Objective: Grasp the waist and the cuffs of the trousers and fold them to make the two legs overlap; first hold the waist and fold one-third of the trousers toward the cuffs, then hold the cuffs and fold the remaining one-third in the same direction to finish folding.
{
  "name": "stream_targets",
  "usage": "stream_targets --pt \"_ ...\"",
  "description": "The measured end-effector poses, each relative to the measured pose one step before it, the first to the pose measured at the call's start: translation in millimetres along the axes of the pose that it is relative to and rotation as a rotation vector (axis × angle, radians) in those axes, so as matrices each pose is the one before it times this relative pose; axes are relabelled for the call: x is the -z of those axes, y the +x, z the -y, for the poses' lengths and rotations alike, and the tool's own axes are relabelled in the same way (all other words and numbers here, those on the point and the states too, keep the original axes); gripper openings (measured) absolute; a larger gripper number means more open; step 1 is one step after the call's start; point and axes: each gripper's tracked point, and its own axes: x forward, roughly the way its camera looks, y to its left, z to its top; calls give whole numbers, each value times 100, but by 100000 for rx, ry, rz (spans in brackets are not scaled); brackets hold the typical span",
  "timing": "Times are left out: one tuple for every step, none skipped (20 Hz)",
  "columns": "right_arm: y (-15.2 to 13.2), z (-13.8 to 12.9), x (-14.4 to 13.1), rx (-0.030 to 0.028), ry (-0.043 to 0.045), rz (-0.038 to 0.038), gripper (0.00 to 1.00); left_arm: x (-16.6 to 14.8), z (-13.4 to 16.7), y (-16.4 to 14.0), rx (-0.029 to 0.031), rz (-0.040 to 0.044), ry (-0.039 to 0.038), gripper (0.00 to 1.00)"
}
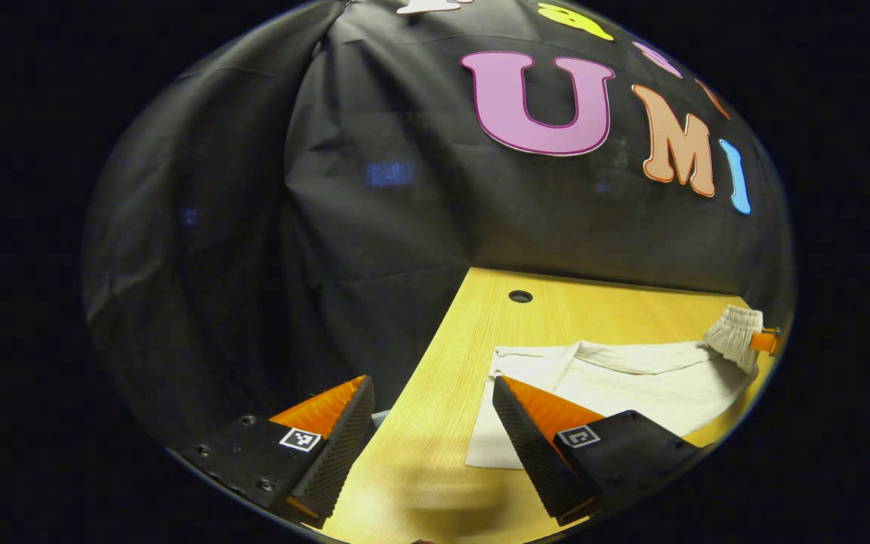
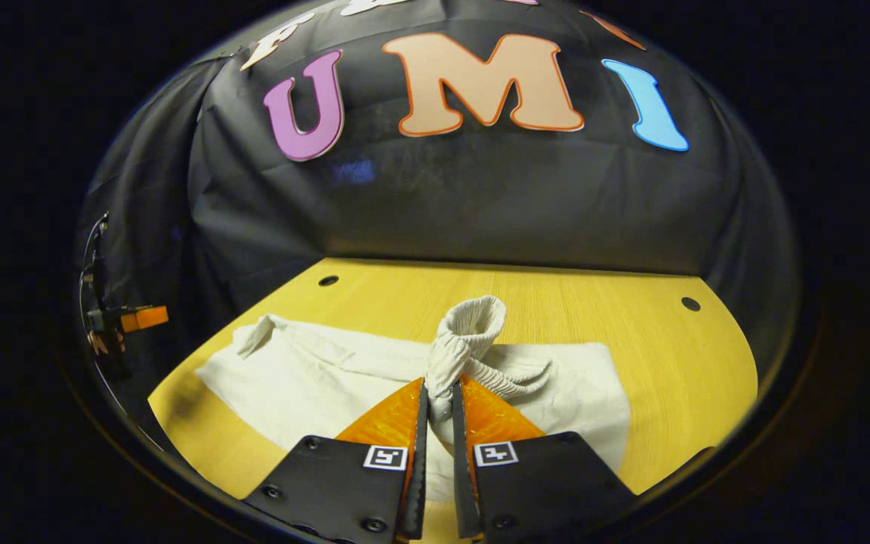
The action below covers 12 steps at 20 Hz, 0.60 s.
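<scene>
Off-white trousers (image 2: pixel 314 385) lie spread on the yellow wooden surface (image 2: pixel 677 378), reaching toward its left edge in the right gripper view. The right hand-held gripper (image 2: pixel 439 408) is clenched on the ribbed elastic waist (image 2: pixel 465 332), both fingers pressing the bunched fabric, which rises off the surface. The left hand-held gripper (image 1: pixel 431 423) is released, its fingers spread wide above the surface's near-left edge, just beside the cuffs (image 1: pixel 526 363) and touching nothing. Two small round holes (image 2: pixel 690 304) mark the surface's far corners.
</scene>
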Motion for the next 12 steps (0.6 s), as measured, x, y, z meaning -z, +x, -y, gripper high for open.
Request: stream_targets --pt "125 31 270 -340 -1886 -2673 20 343 -69 249 520 -690 -161 97" --pt "304 -111 205 -1150 -1170 -2306 20 233 88 241 686 -701 -50 97" --pt "-153 46 33 -1961 -481 -1874 28 368 133 367 678 -866 -53 97" --pt "-154 610 -130 -1143 -615 -709 29 307 200 247 915 -793 -287 97" --pt "-95 469 -112 -1781 147 -75 46 307 176 339 954 -1030 -439 97" --pt "181 475 -301 -1569 88 138 72 440 225 448 916 -979 -484 96" --pt "69 368 -292 -167 499 -142 99 502 115 253 1119 -1127 -556 97" --pt "-321 -365 378 493 -6 173 96 520 172 266 1124 -1268 -582 97" --pt "-314 -172 70 901 127 -77 92 749 509 484 1983 -1813 -954 97" --pt "-532 -98 281 1077 -57 67 92 587 481 441 1361 -1503 -837 97" --pt "-180 113 -161 765 -271 83 92 601 699 738 2460 -1897 -1188 96" --pt "-303 285 -184 976 -349 198 96 775 701 515 2313 -2302 -1560 96"
